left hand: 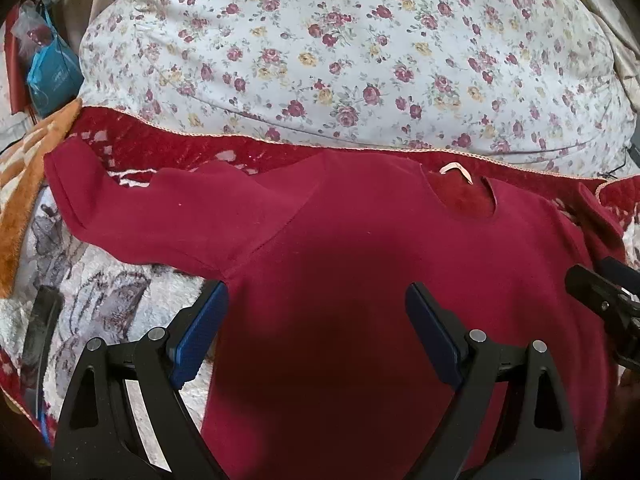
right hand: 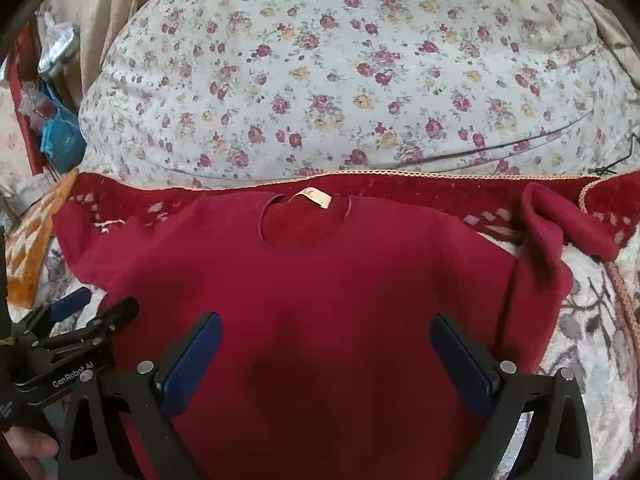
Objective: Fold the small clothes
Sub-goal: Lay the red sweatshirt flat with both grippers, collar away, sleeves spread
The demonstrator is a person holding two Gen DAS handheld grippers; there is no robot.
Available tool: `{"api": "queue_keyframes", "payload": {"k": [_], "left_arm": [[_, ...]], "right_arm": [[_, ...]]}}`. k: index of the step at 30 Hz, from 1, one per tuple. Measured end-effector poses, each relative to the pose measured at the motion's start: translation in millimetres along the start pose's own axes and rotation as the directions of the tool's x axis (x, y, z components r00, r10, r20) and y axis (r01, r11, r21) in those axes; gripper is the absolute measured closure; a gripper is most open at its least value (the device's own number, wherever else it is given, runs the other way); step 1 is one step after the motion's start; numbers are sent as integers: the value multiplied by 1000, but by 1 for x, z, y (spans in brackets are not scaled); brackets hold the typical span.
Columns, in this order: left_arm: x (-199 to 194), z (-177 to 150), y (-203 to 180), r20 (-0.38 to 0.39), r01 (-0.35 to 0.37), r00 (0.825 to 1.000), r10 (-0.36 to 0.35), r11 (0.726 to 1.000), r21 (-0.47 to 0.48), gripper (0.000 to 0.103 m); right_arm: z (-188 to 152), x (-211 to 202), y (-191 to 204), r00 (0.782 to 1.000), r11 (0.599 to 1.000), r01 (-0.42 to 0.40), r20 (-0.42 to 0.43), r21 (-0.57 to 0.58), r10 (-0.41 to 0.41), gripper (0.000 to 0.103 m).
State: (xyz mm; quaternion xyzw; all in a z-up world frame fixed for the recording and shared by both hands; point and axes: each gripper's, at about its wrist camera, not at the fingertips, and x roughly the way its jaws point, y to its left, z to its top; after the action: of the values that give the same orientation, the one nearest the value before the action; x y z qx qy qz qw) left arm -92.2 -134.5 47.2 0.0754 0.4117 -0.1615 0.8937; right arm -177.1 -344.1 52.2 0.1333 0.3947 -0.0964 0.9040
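The red sweater [right hand: 312,280] is lying spread flat on the bed, unfolded — both the left gripper [left hand: 316,320] and right gripper [right hand: 326,352] are hovering, jaws apart, likely needing a sleeve next.

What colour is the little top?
Dark red top, plain all over; the right wrist view shows it best.

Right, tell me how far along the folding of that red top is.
Barely begun. Done: the red top lies spread flat, neckline toward the floral pillow, its left sleeve stretched out. In hand: nothing; the left claw and right claw hang open above the body, gripping no cloth. Left: straighten the crumpled right sleeve, then make every fold.
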Motion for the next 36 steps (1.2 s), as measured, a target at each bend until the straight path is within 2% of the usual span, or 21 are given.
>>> {"api": "queue_keyframes", "payload": {"k": [10, 16, 26, 36], "left_arm": [[-4, 0, 2, 15, 5, 1000, -5, 1000, -11, 13], [-4, -1, 0, 10, -12, 1000, 12, 1000, 3, 13], [-2, -2, -3, 0, 23, 1000, -23, 1000, 8, 13], [-1, -2, 0, 0, 24, 1000, -24, 1000, -10, 13]], "right_arm": [[-2, 0, -6, 999, 999, 39, -6, 22, -39, 0], [-4, 5, -7, 999, 999, 24, -30, 33, -23, 0], [-5, 8, -6, 999, 999, 30, -38, 24, -29, 0], [-6, 7, -6, 999, 999, 38, -9, 30, -38, 0]]}}
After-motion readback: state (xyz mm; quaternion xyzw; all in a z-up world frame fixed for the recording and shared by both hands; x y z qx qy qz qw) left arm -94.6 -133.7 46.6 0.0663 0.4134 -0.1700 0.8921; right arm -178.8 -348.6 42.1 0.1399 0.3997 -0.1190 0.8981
